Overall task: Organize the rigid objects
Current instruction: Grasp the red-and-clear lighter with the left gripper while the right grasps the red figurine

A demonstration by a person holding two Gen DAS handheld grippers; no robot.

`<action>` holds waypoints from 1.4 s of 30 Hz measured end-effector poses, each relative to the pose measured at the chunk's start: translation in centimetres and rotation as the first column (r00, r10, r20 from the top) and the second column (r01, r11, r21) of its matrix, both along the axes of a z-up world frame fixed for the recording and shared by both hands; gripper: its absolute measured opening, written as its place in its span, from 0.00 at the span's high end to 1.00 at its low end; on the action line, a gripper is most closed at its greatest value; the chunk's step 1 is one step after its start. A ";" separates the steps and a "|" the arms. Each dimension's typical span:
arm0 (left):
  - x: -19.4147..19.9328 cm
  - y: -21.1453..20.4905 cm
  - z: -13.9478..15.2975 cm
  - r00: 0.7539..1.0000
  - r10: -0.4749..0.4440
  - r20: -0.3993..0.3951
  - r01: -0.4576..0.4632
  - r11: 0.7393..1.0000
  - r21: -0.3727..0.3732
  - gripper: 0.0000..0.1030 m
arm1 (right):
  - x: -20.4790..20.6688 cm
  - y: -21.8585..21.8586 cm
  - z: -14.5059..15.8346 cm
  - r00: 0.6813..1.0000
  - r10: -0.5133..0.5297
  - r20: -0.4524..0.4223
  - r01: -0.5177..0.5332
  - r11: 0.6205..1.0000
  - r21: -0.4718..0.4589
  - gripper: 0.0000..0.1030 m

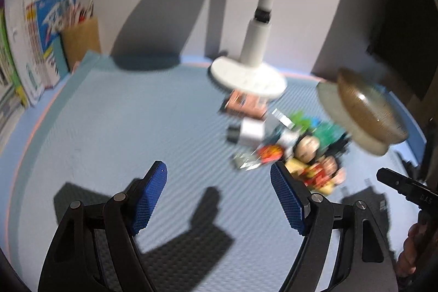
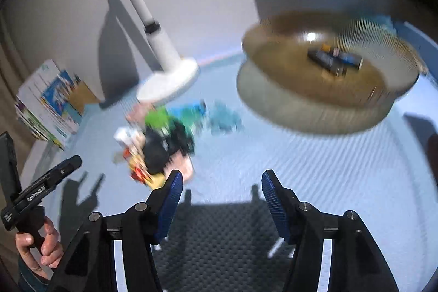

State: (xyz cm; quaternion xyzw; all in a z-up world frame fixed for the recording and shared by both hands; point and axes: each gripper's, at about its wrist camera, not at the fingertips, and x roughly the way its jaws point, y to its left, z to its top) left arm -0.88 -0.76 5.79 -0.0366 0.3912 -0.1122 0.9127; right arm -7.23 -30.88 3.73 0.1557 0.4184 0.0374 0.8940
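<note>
A pile of small rigid objects (image 1: pixel 293 147) lies on the blue mat: toy figures, a white cube, green pieces, a red and yellow item. The pile also shows in the right wrist view (image 2: pixel 161 138), blurred. A round brown ribbed bowl (image 2: pixel 328 73) on a pale base stands to the right and holds a dark object (image 2: pixel 334 60). The bowl also shows in the left wrist view (image 1: pixel 364 111). My left gripper (image 1: pixel 219 182) is open and empty, left of and just before the pile. My right gripper (image 2: pixel 221 185) is open and empty, between pile and bowl.
A white lamp with a round base (image 1: pixel 246 75) stands behind the pile. Books and a brown pen holder (image 1: pixel 79 40) stand at the far left by the wall. The blue mat (image 1: pixel 123 122) covers the table. The other handle (image 2: pixel 41 190) is at the left.
</note>
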 end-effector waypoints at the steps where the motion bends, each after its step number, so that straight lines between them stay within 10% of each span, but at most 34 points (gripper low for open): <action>1: 0.0 0.3 -0.7 1.000 0.001 -0.003 -0.001 1.000 0.002 0.25 | 0.1 0.3 -0.7 1.000 0.000 -0.009 0.000 1.000 -0.012 0.43; 17: 0.9 -0.7 -3.0 0.987 -0.076 -0.143 0.077 0.997 0.007 0.26 | 0.5 1.8 -1.3 0.998 0.019 -0.065 -0.023 0.998 -0.064 0.43; 26: 4.5 -3.9 -1.4 0.904 -0.409 -0.126 0.420 0.905 0.070 0.26 | 3.7 7.7 -0.2 0.987 0.138 -0.087 -0.138 0.990 0.007 0.43; 32: 6.8 -5.3 -3.2 0.885 -0.434 -0.168 0.448 0.892 0.060 0.27 | 5.3 8.4 -0.5 0.986 0.134 -0.097 -0.134 0.991 0.002 0.43; 37: 6.3 -6.1 -3.9 0.881 -0.449 -0.150 0.464 0.881 0.091 0.41 | 5.9 9.2 -0.6 0.987 0.131 -0.089 -0.134 0.991 -0.030 0.46; 42: 4.4 -6.0 -3.3 0.874 -0.466 -0.134 0.479 0.874 0.086 0.78 | 5.2 10.5 0.0 0.987 0.152 -0.055 -0.156 0.984 -0.087 0.55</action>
